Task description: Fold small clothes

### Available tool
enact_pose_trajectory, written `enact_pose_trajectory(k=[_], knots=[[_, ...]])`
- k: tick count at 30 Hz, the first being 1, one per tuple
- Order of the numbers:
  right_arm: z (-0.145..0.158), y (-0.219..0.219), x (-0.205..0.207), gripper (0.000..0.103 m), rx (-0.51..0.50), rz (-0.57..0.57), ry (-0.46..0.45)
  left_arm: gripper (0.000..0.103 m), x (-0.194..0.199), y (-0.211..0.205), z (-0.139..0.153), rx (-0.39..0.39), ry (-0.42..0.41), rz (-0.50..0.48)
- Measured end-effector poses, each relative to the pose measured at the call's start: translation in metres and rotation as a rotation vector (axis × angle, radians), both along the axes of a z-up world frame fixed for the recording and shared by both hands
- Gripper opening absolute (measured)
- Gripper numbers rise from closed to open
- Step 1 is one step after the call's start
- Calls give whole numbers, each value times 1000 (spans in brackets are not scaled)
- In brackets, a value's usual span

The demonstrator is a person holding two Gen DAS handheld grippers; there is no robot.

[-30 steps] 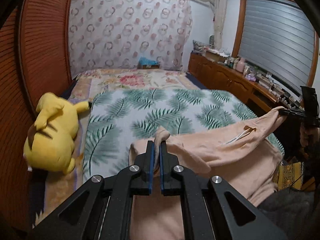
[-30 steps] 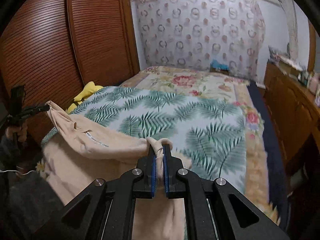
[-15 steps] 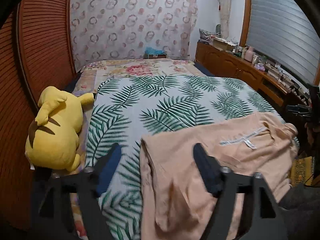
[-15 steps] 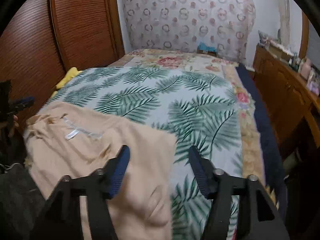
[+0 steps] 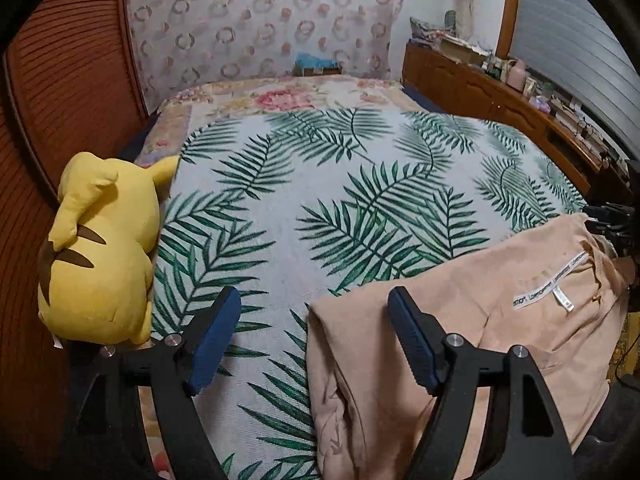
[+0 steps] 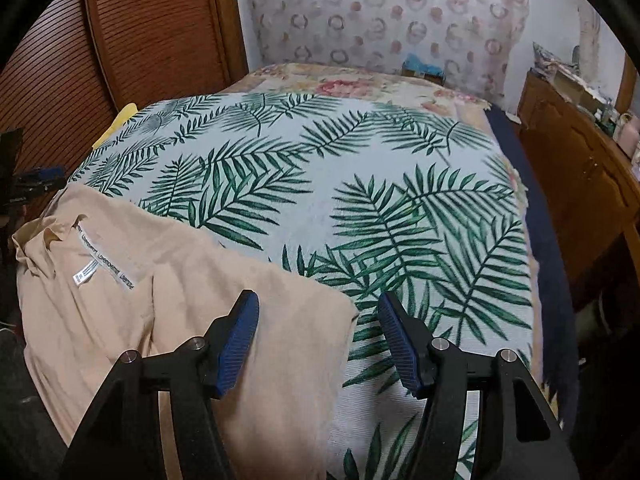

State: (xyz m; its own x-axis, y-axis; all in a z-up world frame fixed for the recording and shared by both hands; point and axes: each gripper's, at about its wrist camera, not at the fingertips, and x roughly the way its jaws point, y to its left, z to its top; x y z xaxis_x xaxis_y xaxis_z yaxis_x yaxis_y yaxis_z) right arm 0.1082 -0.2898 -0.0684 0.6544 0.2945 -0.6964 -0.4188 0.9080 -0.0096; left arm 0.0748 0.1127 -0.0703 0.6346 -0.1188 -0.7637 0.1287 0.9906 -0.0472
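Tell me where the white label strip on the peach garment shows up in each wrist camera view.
Left wrist view: the white label strip sits at the right, on the peach garment, past the gripper's right finger.
Right wrist view: the white label strip sits at the left, above and left of the gripper's left finger.
Shared landmark: the palm-leaf bedspread under the garment.

one peach garment (image 5: 460, 320) lies on one bed (image 5: 320, 208), the bed covered by one palm-leaf spread (image 6: 360, 200) over one floral blanket (image 5: 280, 98). one white label strip (image 5: 550, 288) shows on the garment. one yellow plush toy (image 5: 100, 248) lies at the bed's edge. two grippers appear: the left gripper (image 5: 314, 338) and the right gripper (image 6: 318, 340), each with two blue-padded fingers (image 5: 212, 340) spread apart. one patterned curtain (image 6: 380, 20) hangs behind, and one wooden sideboard (image 5: 500, 92) runs along the bed.
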Motion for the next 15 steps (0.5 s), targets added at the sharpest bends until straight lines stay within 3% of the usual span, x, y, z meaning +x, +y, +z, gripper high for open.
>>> enact_pose_trajectory(k=[15], knots=[[-14, 4, 7, 64, 0, -2, 2, 77, 9, -11, -17, 14, 52, -17]])
